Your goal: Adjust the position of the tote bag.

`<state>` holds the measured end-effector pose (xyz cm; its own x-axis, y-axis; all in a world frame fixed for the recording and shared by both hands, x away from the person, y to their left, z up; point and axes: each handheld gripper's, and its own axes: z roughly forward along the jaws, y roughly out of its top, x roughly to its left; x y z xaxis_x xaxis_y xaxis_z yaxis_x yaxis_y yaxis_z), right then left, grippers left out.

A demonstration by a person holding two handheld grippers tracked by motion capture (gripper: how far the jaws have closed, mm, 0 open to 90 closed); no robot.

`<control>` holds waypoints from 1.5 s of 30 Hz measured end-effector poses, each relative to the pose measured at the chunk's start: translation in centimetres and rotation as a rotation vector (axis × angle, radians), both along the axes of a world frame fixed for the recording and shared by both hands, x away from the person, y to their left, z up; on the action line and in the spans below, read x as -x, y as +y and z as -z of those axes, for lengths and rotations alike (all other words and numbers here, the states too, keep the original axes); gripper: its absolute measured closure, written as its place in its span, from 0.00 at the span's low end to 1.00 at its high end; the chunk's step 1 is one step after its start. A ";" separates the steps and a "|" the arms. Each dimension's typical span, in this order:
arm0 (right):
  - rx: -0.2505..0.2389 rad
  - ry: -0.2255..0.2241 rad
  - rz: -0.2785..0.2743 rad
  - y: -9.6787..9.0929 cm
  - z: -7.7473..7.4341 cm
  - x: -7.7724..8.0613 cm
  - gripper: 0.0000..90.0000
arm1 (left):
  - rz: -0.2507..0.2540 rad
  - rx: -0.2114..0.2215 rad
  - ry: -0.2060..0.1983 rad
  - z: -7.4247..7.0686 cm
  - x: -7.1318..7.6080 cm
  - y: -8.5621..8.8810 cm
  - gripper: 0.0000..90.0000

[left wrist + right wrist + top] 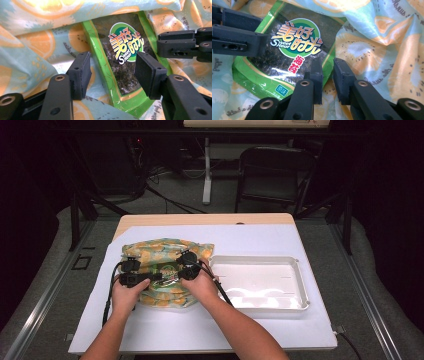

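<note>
The left gripper point(111, 72) has its jaws wide apart, straddling the green seaweed packet point(122, 62), whose long axis runs away between them. The right gripper point(327, 80), jaws nearly together with nothing visibly pinched, sits at the packet's edge. The packet lies half inside the orange-print cloth bag point(165, 251); beyond sits a white tray point(300, 285).

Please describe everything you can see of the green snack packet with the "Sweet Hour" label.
The green glossy plastic snack packet has a round "Sweet Hour" logo, gold edging and a clear window showing dark contents. It lies flat, partly tucked inside the orange-printed light blue fabric bag. Both grippers hover close over it, but no fingers press on it.
</note>
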<state>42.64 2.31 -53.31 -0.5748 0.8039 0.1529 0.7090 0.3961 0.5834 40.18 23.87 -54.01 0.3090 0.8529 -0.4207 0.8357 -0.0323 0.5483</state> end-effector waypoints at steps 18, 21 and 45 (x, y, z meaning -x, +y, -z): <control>-0.014 -0.009 0.004 -0.1 0.2 0.2 0.87 | -0.012 0.040 0.063 0.9 -0.6 -0.5 0.50; -0.006 -0.010 0.000 -0.2 0.2 0.2 0.87 | -0.026 0.058 0.056 0.6 -0.5 -0.5 0.51; -0.035 -0.011 0.026 -0.7 0.4 0.1 0.84 | -0.020 0.128 0.065 -0.4 0.1 -0.7 0.66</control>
